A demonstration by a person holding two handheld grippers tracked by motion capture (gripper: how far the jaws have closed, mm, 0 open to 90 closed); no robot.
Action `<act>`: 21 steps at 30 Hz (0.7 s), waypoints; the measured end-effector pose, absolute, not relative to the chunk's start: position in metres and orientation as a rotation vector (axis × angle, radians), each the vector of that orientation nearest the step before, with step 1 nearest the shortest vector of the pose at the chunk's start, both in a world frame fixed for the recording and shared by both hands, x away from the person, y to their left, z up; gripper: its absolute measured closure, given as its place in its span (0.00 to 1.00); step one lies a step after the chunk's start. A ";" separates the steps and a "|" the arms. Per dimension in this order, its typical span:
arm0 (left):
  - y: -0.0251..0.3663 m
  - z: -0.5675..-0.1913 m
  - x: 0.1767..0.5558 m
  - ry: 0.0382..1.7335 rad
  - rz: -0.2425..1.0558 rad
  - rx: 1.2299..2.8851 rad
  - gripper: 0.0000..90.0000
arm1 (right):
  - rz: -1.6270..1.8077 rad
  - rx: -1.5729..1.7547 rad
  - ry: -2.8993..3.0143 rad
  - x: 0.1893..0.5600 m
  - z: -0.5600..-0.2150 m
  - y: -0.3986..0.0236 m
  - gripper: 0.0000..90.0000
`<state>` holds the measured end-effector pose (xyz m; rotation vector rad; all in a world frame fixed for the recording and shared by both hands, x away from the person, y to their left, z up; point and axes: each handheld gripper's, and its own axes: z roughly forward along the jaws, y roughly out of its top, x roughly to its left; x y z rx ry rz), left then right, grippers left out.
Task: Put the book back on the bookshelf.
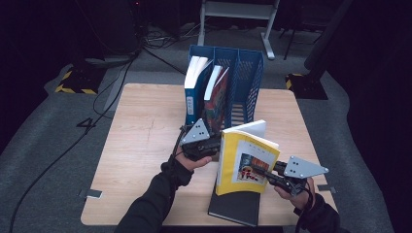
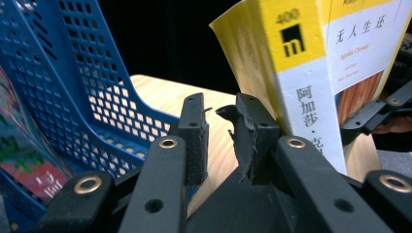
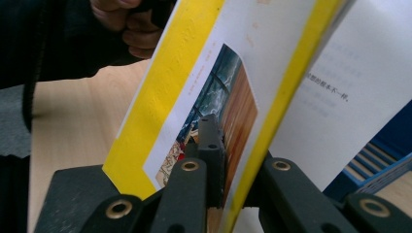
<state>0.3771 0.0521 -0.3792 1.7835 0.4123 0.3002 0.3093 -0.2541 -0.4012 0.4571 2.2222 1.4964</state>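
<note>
The right gripper (image 1: 260, 172) is clamped on the front cover of the yellow book (image 1: 245, 160), held upright above a black book (image 1: 235, 208) near the tabletop's near edge. The left gripper (image 2: 221, 133), jaws narrowed on nothing, sits beside its spine. Filing step, I judge: next carry it into the blue rack (image 1: 252, 77). Long axis vertical, cover facing the near edge.

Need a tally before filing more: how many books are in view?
4: two standing in the blue file rack, blue book and red book; yellow book held upright; black book lying flat beneath.
</note>
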 end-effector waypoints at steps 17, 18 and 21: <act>0.051 -0.370 0.355 0.348 0.342 1.795 0.71 | 1.482 0.409 2.138 0.301 -0.400 -0.256 0.87; 0.052 -0.370 0.353 0.356 0.358 1.797 0.69 | 1.493 0.406 2.136 0.299 -0.399 -0.257 0.87; 0.053 -0.369 0.348 0.359 0.402 1.811 0.67 | 1.508 0.396 2.119 0.297 -0.394 -0.257 0.86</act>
